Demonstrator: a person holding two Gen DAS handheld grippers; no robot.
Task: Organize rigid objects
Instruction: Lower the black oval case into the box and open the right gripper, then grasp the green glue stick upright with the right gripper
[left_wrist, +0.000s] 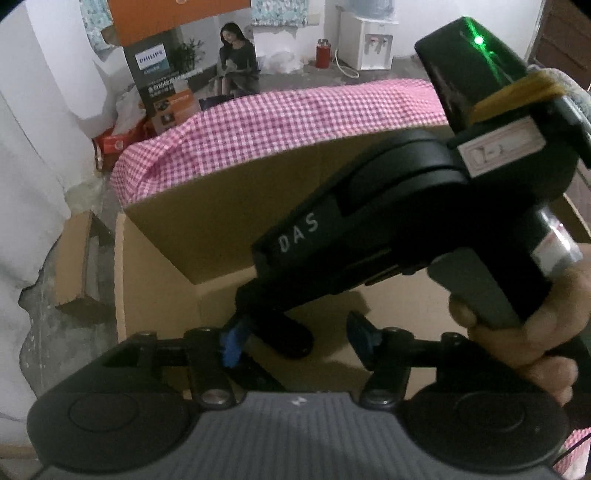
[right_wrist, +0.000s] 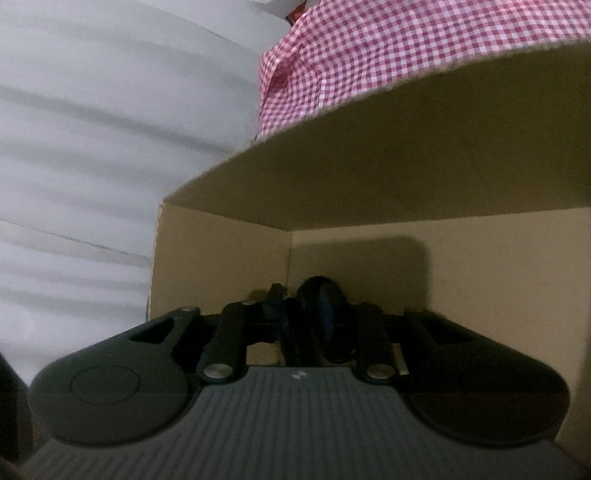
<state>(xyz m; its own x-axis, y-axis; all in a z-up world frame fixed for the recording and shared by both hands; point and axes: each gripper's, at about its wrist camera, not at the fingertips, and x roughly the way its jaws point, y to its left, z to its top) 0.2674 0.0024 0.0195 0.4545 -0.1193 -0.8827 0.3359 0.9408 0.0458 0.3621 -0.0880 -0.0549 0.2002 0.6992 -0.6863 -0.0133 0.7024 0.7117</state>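
Dipping into the cardboard box (left_wrist: 207, 221) corner to store things: left gripper (left_wrist: 297, 336) wide, empty; right gripper (right_wrist: 314, 314) narrow around dark thing (right_wrist: 321, 291), hold unclear.

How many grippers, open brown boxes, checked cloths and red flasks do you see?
Grippers: 2, the left gripper and the right gripper
Open brown box: 1
Pink checked cloth: 1
Red flask: 1
Total: 5

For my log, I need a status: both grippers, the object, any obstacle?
Left gripper open above cardboard box. Right gripper low inside box, around dark object, grip unclear. No obstacle seen.
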